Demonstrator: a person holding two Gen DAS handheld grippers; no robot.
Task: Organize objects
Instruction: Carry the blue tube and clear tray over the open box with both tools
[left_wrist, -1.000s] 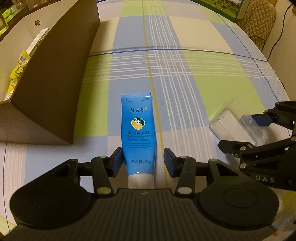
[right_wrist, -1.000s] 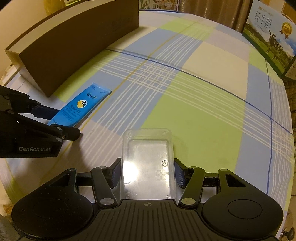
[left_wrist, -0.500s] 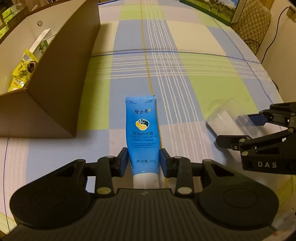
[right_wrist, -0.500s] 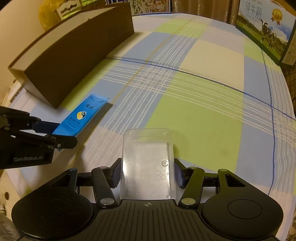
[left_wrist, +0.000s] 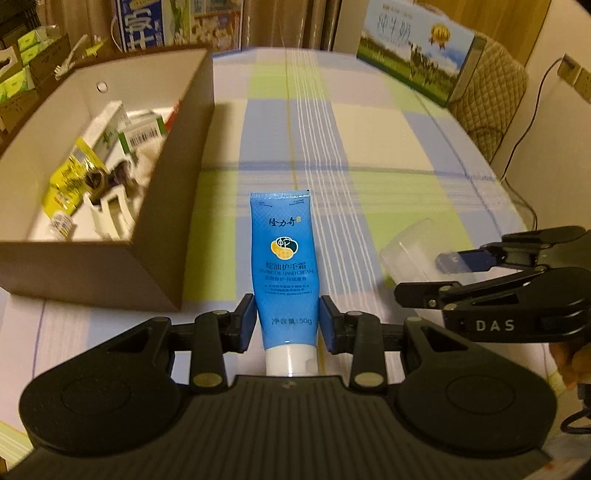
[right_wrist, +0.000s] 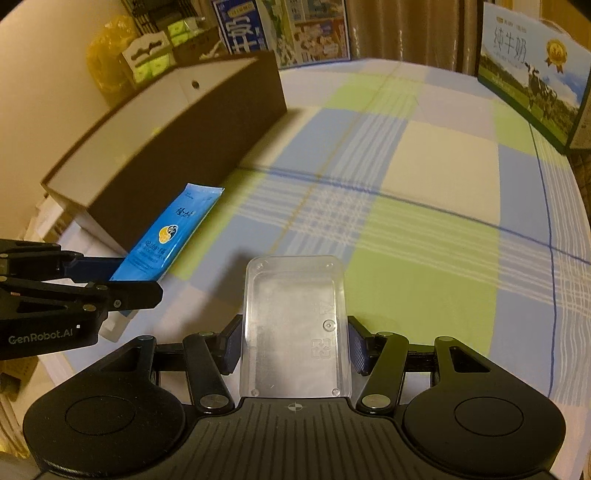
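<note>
Beside the open brown box (left_wrist: 173, 206), seen from the left wrist camera, the left tool (left_wrist: 286, 325) is clenched on a blue hand-cream tube (left_wrist: 284, 266), its pads pressing the tube's lower body just above the white cap, with the crimped end pointing away over the checked cloth of the counter (left_wrist: 388, 147). The box sits just left of the tube and already holds small packets and cartons. To the right of the tube, well clear of the box, the right tool (left_wrist: 439, 275) grips a clear plastic case (left_wrist: 410, 247).

To do this step well, I judge the tube should travel left over the box's near wall with enough height that its free crimped end clears the rim, since it juts far ahead of the pads. Releasing low over a bare patch of the white floor near the wall would keep it from bouncing off the packets.

From the right wrist camera, the right tool (right_wrist: 295, 341) clasps the clear plastic case (right_wrist: 295, 325) across its width, the pads set at its near half, and the case looks held off the cloth. The box (right_wrist: 184, 147) lies far to the left, beyond the left tool (right_wrist: 122, 280) and the tube (right_wrist: 166, 236). The case is slick and lightly pinched, so it should stay level and wait until the tube's path to the box is free.
</note>
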